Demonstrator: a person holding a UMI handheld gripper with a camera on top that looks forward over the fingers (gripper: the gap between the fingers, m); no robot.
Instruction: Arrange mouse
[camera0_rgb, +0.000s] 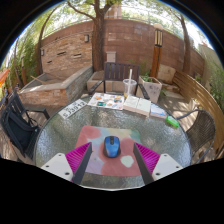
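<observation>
A dark blue-black mouse (112, 147) lies low in the centre of the frame on a reddish mouse mat (98, 137) with pale patches, one of them just below and to the right of the mouse. No logo or lettering on the mouse or the mat can be read. The tongs (111, 160) are open: the mouse sits between the two magenta pads (80, 155), with a clear gap at either side, and neither finger touches it. The lower ends of both fingers are cut off at the bottom of the frame.

The mat rests on a round glass table (60, 135). Toward the table's far edge, above the mat in the frame, lie open printed sheets or magazines (106, 100); their text and pictures are too small to read. Right of them stands a pale cup (129, 87), then an open book or stack of papers (138, 105), and a small green object (173, 122) at the right edge, hard to identify.

A dark chair (20, 125) stands at the left of the frame. Beyond the table are a brick wall (75, 45), a tree trunk (98, 35) in the upper centre, and patio furniture that is hard to make out.
</observation>
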